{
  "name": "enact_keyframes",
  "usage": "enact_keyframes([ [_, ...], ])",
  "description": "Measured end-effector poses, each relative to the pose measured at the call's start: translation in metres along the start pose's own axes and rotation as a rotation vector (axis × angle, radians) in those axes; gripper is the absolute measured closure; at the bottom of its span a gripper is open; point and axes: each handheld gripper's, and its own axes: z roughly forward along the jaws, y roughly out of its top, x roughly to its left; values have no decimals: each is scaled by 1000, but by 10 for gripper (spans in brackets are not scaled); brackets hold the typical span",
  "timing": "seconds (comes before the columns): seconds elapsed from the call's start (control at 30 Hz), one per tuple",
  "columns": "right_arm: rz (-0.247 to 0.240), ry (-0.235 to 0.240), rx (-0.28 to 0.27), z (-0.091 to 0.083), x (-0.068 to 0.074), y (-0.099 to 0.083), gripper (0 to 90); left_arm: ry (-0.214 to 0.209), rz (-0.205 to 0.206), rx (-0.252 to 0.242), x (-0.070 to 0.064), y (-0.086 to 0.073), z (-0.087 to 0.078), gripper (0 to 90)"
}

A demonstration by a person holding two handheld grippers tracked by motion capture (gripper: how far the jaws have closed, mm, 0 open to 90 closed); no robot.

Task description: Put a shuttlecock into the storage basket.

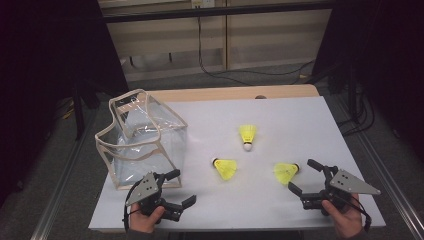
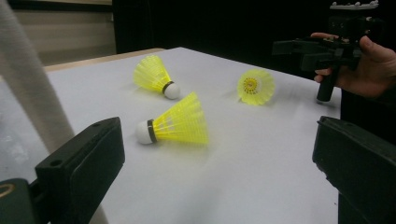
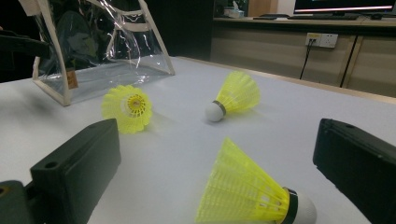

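I am holding my right tongs (image 1: 300, 176) spread apart around the nearest yellow shuttlecock (image 1: 286, 172), while my left tongs (image 1: 181, 187), also apart, are waiting by the clear bag (image 1: 142, 140).

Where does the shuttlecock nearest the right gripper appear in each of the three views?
High view: the right shuttlecock lies at lower right, just left of the right gripper, cork toward it.
Left gripper view: upper right of centre, open skirt facing the camera, below the right gripper.
Right gripper view: bottom centre, on its side between the jaws, cork to the right.
Shared landmark: the middle shuttlecock.
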Motion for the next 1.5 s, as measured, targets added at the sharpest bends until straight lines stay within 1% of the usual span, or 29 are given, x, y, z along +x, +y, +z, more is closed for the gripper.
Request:
enact_keyframes([
  [0.23, -1, -2, 0, 0, 0, 0, 6, -3, 6, 29, -3, 2, 9, 22],
  [0.3, 1, -3, 0, 0, 0, 0, 6, -11, 3, 24, -4, 3, 11, 22],
  [0.47, -1, 0, 4, 1, 0, 0, 6, -17, 2, 30, -6, 5, 16, 22],
  [0.57, -7, -2, 7, 1, 0, 0, 7, -8, 0, 32, -7, 7, 19, 22],
  [0.67, -6, -5, 3, 0, 1, 0, 6, -12, -4, 31, -8, 8, 22, 22],
  [0.73, -6, -3, 4, 0, 1, 0, 7, -12, -4, 38, -10, 9, 25, 22],
  [0.77, -8, -4, 6, 0, 1, 1, 7, -11, 6, 47, -10, 10, 26, 22],
  [0.83, -7, -3, 5, 0, 1, 1, 7, -20, 0, 46, -11, 10, 29, 22],
  [0.9, -4, -3, 6, 0, 1, 1, 7, -18, -6, 42, -13, 12, 32, 22],
  [1.1, -3, -5, 7, 1, 1, 2, 7, -4, -10, 63, -15, 14, 39, 22],
  [1.17, -13, -4, 12, 2, 1, 2, 7, 4, -18, 63, -16, 14, 40, 22],
  [1.23, -13, -3, 14, 2, 2, 2, 8, 8, -12, 75, -16, 15, 42, 22],
  [1.3, -15, -1, 14, 2, 3, 2, 8, 23, -19, 77, -17, 16, 44, 22],
  [1.43, -16, -3, 9, 3, 2, 3, 8, 30, -13, 97, -20, 16, 47, 22],
  [1.5, -12, -4, 10, 3, 2, 3, 8, 40, -27, 92, -20, 16, 50, 22],
])
